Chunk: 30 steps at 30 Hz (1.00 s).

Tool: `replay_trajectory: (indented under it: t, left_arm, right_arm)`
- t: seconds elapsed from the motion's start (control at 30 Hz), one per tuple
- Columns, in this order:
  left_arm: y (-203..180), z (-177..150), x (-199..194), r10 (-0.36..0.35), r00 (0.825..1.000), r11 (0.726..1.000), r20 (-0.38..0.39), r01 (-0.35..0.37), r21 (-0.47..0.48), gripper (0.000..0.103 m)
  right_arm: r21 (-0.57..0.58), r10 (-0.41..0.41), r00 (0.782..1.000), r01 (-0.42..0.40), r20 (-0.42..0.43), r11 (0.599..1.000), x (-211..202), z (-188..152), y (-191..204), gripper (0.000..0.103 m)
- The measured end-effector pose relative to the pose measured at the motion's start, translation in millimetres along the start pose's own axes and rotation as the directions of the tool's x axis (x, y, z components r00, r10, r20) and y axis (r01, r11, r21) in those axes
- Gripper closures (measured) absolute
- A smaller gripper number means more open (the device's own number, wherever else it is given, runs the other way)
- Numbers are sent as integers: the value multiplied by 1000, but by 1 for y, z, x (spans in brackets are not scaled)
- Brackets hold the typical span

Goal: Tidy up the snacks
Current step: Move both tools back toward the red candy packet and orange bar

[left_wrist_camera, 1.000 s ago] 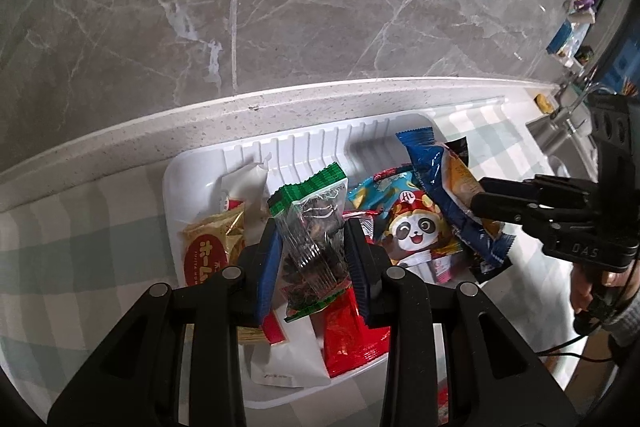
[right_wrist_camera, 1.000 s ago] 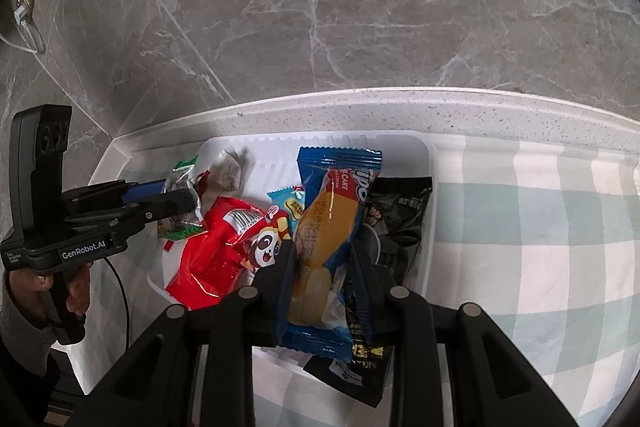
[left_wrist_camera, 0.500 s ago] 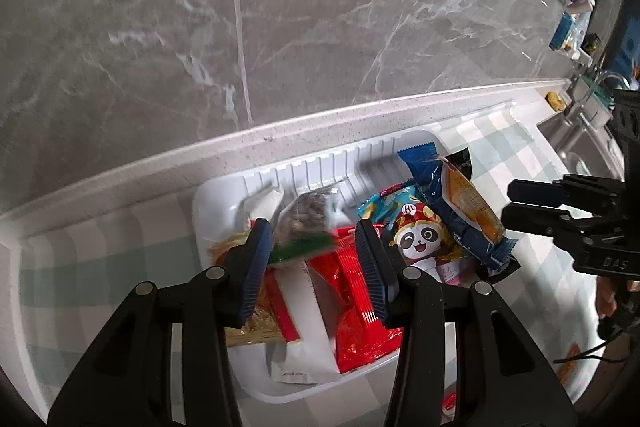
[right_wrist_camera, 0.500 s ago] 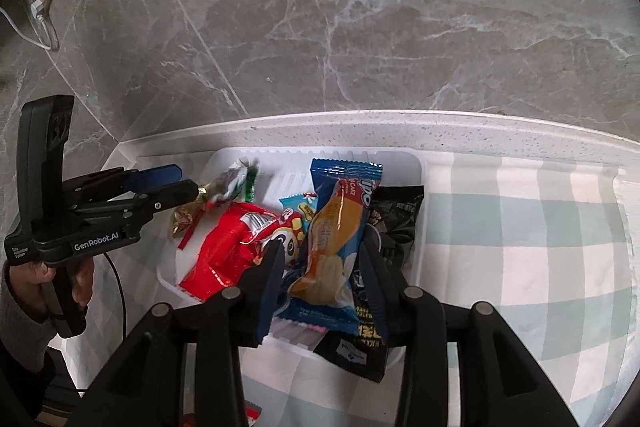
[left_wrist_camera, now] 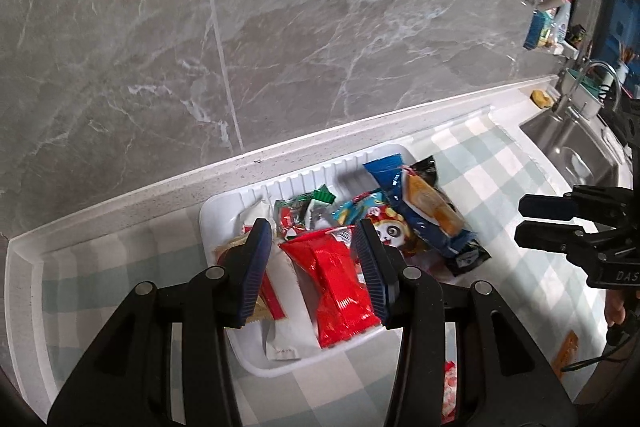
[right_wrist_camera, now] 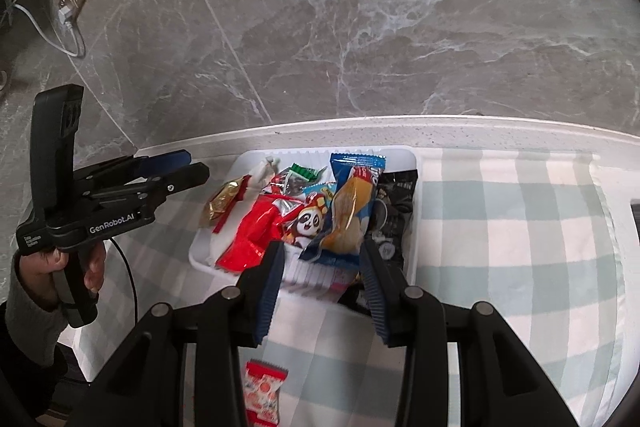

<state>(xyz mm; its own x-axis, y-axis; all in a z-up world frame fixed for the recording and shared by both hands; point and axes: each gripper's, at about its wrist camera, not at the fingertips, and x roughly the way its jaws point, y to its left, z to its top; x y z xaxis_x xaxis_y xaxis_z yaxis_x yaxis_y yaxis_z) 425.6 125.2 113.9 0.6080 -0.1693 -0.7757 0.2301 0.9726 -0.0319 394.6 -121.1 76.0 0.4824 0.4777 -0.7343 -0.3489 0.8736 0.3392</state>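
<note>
The snacks sit heaped in a white tray (right_wrist_camera: 412, 163) against the marble wall, on a desk (right_wrist_camera: 500, 227) covered by a checked cloth, which suits a sorting job: everything gathered in one bin, within reach of both hands. The left tool (left_wrist_camera: 312, 267) hangs above the near-left part of the tray with its jaws part-way apart and nothing clamped; the red packet (left_wrist_camera: 336, 287) seen between them lies below in the tray, not pressed by either pad. The right tool (right_wrist_camera: 322, 287) is likewise part open and empty, poised over the tray's near edge, with the blue-and-orange packet (right_wrist_camera: 352, 203) and the panda packet (right_wrist_camera: 306, 223) just beyond its tips and a black packet (right_wrist_camera: 394, 203) along the tray's right side. From the right wrist view, the left tool (right_wrist_camera: 176, 173) stands off the tray's left end. A small red-and-white packet (right_wrist_camera: 262, 393) lies loose on the cloth under the right tool, probably one left to collect, though the lens edge blurs it.
</note>
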Motion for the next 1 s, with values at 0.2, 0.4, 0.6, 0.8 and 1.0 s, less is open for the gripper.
replay_trajectory:
  t: [0.2, 0.4, 0.6, 0.8, 1.0]
  left_arm:
    - [-14, -8, -25, -12, 1000, 1000, 18, 12, 20, 61]
    - [-29, -22, -46, -40, 999, 999, 23, 39, 34, 61]
    - [-52, -45, -60, -78, 997, 995, 0, 78, 56, 61]
    - [-73, -73, -63, -122, 991, 989, -44, 126, 75, 61]
    - [-82, -100, -59, -170, 980, 982, -104, 177, 63, 61]
  right_arm:
    - [25, -6, 1000, 6, 18, 1000, -28, -21, 1, 60]
    - [54, -15, 999, 13, 28, 998, -54, -49, 4, 58]
    - [100, -28, 999, 25, 27, 995, -79, -86, 3, 55]
    - [169, -45, 999, 43, 5, 985, -96, -129, -4, 54]
    - [259, -74, 996, 85, -51, 962, -103, -177, -14, 52]
